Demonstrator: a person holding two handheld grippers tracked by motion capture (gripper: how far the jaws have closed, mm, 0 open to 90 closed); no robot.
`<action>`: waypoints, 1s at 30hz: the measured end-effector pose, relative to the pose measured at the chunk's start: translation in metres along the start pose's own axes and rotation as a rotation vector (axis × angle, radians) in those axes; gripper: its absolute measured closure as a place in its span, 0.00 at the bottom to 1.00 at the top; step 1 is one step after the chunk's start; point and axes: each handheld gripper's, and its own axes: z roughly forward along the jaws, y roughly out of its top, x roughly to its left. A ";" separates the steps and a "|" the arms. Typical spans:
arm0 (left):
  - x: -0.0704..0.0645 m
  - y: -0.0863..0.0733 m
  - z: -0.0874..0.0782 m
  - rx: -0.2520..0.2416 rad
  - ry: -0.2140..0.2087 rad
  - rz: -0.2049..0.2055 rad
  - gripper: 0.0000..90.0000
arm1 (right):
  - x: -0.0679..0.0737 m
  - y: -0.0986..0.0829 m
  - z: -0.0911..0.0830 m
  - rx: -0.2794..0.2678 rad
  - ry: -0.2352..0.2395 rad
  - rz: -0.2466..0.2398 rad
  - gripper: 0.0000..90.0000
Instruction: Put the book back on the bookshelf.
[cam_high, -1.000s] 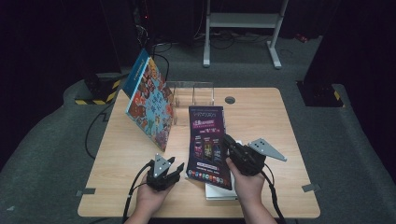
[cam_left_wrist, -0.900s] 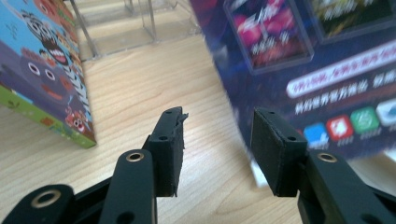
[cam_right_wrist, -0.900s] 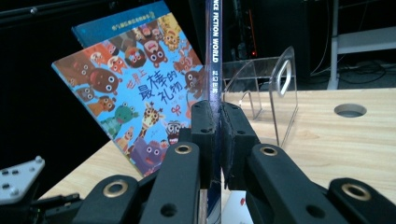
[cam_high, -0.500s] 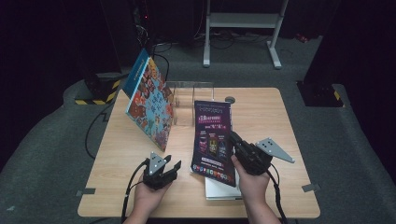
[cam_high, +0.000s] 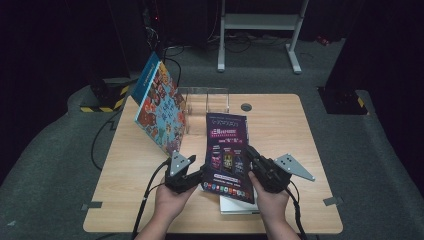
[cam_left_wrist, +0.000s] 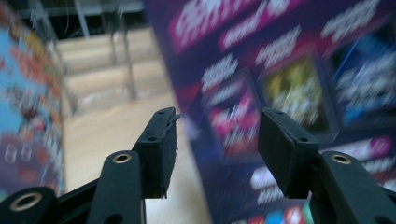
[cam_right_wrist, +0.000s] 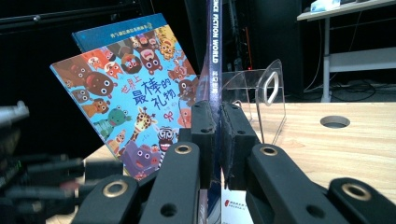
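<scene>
The right gripper (cam_right_wrist: 215, 140) has its jaws pressed flat against both faces of the purple magazine (cam_high: 226, 150), clamping it near the right edge; in the right gripper view the spine runs straight up between the pads. The magazine is lifted off the wooden table (cam_high: 300, 130), tilted with its cover toward the person, its lower edge above a white book (cam_high: 239, 205) lying flat near the table's front edge. The left gripper (cam_left_wrist: 217, 144) stands with its jaws wide apart and nothing between them, just beside the magazine's left edge, the cover close ahead of the far jaw. Behind and to the left, a colourful picture book (cam_high: 161, 107) leans against a clear acrylic rack (cam_high: 207, 102) with open slots. The table's right half is bare apart from a round cable hole (cam_high: 246, 107), and there is open surface left of the left gripper too.
</scene>
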 end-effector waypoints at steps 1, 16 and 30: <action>-0.006 0.013 0.001 -0.024 -0.017 0.004 0.50 | 0.000 -0.001 0.000 -0.003 -0.001 -0.007 0.95; -0.035 0.076 0.022 -0.098 -0.084 -0.011 0.36 | 0.010 -0.004 -0.003 -0.006 -0.021 -0.052 0.95; -0.041 0.089 0.018 -0.145 -0.085 -0.055 0.24 | 0.036 -0.007 -0.002 -0.016 -0.016 -0.156 0.95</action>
